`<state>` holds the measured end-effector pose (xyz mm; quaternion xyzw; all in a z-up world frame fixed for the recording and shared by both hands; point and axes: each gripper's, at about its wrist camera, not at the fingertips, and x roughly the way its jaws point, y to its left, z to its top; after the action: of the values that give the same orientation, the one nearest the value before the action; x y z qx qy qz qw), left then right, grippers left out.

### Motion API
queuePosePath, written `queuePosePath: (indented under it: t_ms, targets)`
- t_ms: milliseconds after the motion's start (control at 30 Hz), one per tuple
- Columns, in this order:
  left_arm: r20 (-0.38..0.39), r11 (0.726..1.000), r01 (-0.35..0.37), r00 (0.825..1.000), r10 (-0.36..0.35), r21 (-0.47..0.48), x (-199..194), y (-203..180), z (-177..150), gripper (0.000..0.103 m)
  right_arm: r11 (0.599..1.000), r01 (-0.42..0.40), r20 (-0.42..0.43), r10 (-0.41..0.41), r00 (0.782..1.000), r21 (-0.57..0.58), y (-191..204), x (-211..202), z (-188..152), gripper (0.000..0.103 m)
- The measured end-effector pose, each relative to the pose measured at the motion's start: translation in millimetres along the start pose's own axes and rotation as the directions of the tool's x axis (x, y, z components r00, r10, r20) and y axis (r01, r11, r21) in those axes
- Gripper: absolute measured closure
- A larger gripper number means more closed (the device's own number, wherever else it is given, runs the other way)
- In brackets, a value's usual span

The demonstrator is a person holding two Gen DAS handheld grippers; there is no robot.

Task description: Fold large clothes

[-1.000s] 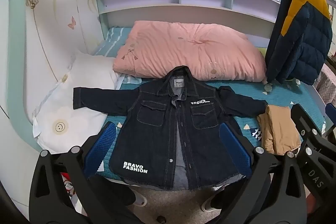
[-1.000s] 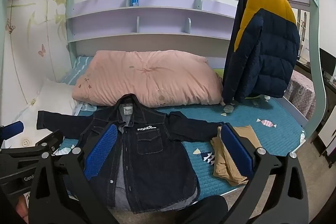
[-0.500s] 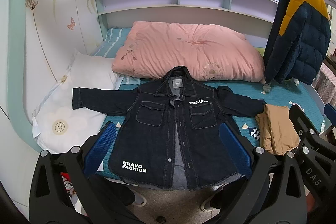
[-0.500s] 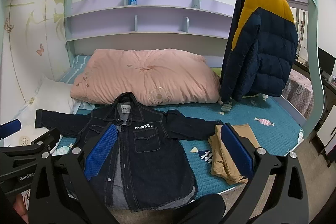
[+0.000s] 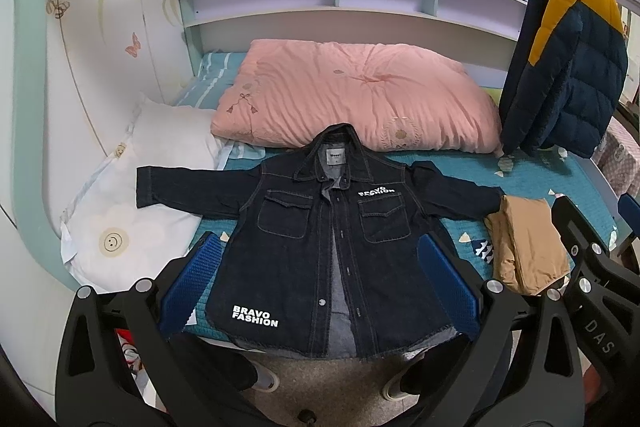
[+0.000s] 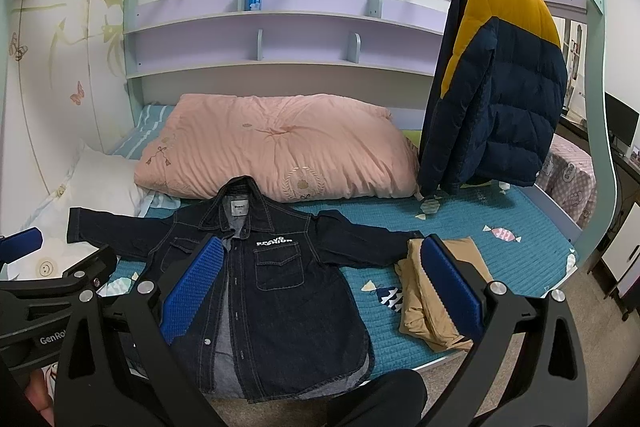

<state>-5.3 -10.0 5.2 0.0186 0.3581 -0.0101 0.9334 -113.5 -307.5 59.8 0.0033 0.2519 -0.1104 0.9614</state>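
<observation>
A dark denim jacket [image 5: 320,239] [image 6: 276,291] lies flat and face up on the teal bed, sleeves spread out, its hem at the near edge. White "BRAVO FASHION" print marks the chest and the lower left panel. My left gripper [image 5: 320,283] hangs open in front of the jacket's hem, holding nothing. Held open above the jacket's right half, my right gripper [image 6: 320,283] is also empty. The left gripper's black frame [image 6: 52,291] shows at the lower left of the right wrist view.
A folded tan garment [image 5: 524,243] [image 6: 436,299] lies beside the right sleeve. A pink quilt [image 5: 356,95] fills the back of the bed, a white pillow [image 5: 132,195] the left. A navy and yellow puffer coat [image 6: 496,83] hangs at the right. Shelves [image 6: 260,39] line the wall.
Both grippers have drifted slightly, so the views shift a little. The jacket lies as before and both grippers stay open.
</observation>
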Motion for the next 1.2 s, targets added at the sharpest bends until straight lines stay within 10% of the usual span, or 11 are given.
queuePosePath:
  t_ms: [1200]
  targets:
    - [-0.024, 0.999, 0.034, 0.999, -0.034, 0.017, -4.1, -7.0, -3.9, 0.005, 0.999, 0.037, -0.014, -0.037, 0.999, -0.007, -5.3, -8.2, -2.3, 0.007]
